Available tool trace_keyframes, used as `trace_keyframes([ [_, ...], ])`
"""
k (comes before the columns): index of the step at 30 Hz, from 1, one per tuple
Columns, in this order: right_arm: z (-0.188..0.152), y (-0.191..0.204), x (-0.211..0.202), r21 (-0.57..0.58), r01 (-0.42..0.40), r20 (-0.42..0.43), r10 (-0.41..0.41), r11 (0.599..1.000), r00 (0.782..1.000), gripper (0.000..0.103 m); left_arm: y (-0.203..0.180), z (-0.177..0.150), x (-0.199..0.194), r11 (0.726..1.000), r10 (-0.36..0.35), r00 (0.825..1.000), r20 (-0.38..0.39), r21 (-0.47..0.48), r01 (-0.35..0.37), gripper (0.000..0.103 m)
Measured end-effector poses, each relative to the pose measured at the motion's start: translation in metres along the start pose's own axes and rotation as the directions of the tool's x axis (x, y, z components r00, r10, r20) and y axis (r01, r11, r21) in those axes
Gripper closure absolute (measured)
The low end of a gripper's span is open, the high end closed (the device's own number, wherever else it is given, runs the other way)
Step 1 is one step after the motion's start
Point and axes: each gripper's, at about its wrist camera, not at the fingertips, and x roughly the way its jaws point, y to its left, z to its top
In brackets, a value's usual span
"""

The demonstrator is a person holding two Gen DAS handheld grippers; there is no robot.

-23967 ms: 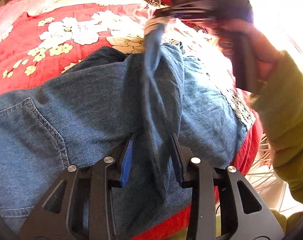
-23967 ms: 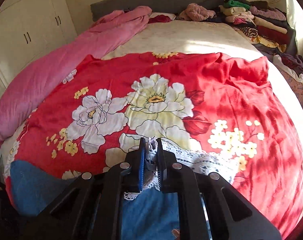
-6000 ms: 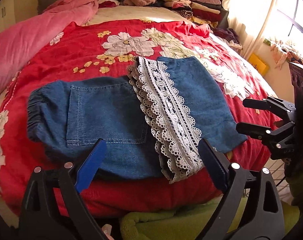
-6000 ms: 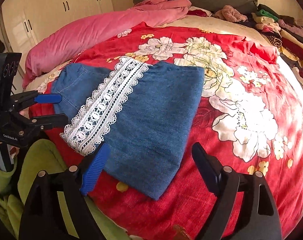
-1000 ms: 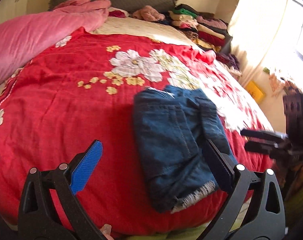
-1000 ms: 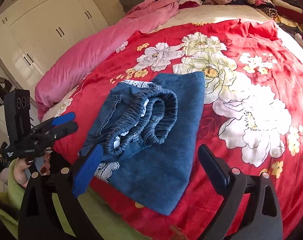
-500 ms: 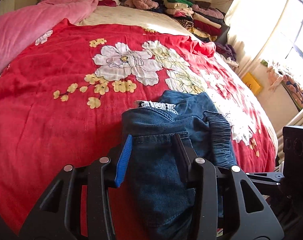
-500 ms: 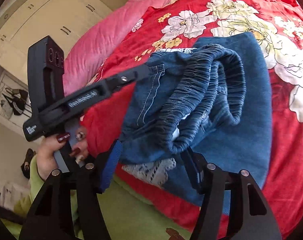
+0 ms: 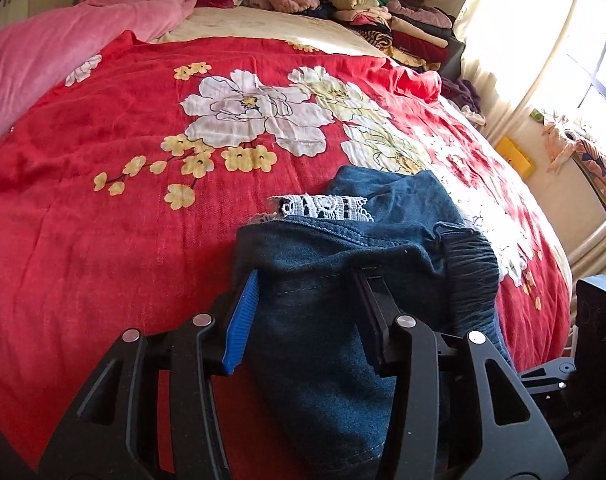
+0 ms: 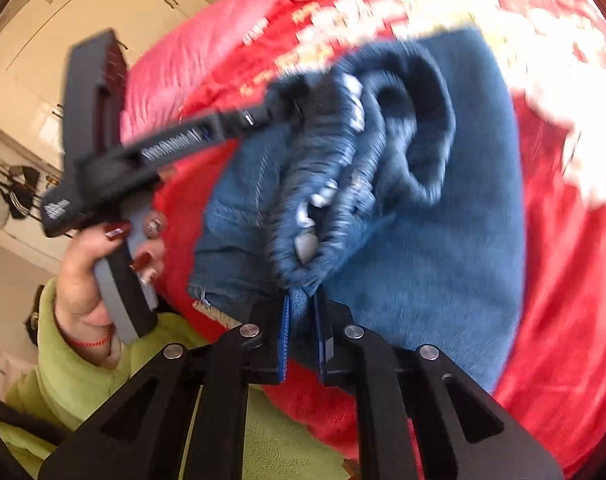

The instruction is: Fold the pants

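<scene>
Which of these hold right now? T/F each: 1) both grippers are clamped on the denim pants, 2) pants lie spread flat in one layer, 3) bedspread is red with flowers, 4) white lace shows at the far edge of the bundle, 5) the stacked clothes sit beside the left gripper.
1) Both grippers grip the pants. True: the left gripper and the right gripper each have denim pinched between their fingers.
2) Pants are spread flat in one layer. False: they are bunched into a thick folded bundle.
3) The bedspread is red with flowers. True.
4) White lace trim shows at the bundle's far edge. True.
5) The clothes pile sits beside the left gripper. False: it is at the far end of the bed.
</scene>
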Motion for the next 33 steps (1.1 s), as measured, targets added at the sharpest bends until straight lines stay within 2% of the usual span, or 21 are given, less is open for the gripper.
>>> trace_keyframes([
  [3, 0.003, 0.006, -0.005, -0.023, 0.003, -0.002, -0.003, 1.000, 1.000, 0.083, -0.003, -0.001, -0.003, 1.000, 0.022, 1.000, 0.011, 0.009, -0.022, 0.058],
  [7, 0.007, 0.010, -0.024, -0.058, 0.039, 0.041, -0.037, 0.998, 0.998, 0.050, -0.006, -0.002, -0.011, 1.000, 0.025, 0.999, 0.030, 0.015, -0.026, 0.049],
  [10, 0.008, 0.008, -0.038, -0.078, 0.064, 0.080, -0.058, 0.995, 0.995, 0.047, -0.009, -0.004, -0.016, 0.999, 0.027, 0.999, 0.042, 0.025, -0.028, 0.045],
  [17, 0.009, 0.005, -0.067, -0.091, 0.120, 0.177, -0.102, 0.989, 0.979, 0.033, -0.015, -0.009, -0.030, 0.999, 0.029, 0.997, 0.069, 0.039, -0.032, 0.033],
  [22, 0.011, 0.006, -0.087, -0.110, 0.164, 0.247, -0.133, 0.980, 0.960, 0.025, -0.018, -0.012, -0.040, 0.999, 0.025, 0.996, 0.084, 0.039, -0.028, 0.029],
  [24, 0.013, 0.007, -0.095, -0.120, 0.182, 0.272, -0.144, 0.976, 0.951, 0.025, -0.019, -0.013, -0.044, 0.999, 0.029, 0.996, 0.090, 0.039, -0.033, 0.020],
  [26, 0.016, 0.008, -0.099, -0.127, 0.205, 0.294, -0.160, 0.970, 0.942, 0.024, -0.019, -0.014, -0.049, 0.999, 0.032, 0.995, 0.099, 0.037, -0.036, 0.018],
  [27, 0.018, 0.008, -0.101, -0.129, 0.214, 0.305, -0.167, 0.968, 0.938, 0.022, -0.020, -0.014, -0.051, 0.999, 0.033, 0.994, 0.102, 0.036, -0.037, 0.017],
  [28, 0.019, 0.008, -0.104, -0.129, 0.223, 0.317, -0.173, 0.966, 0.932, 0.015, -0.020, -0.014, -0.052, 0.999, 0.035, 0.994, 0.105, 0.035, -0.039, 0.016],
  [33, 0.021, 0.007, -0.115, -0.130, 0.268, 0.365, -0.205, 0.954, 0.908, 0.014, -0.022, -0.017, -0.059, 0.998, 0.047, 0.992, 0.113, 0.040, -0.051, 0.010],
])
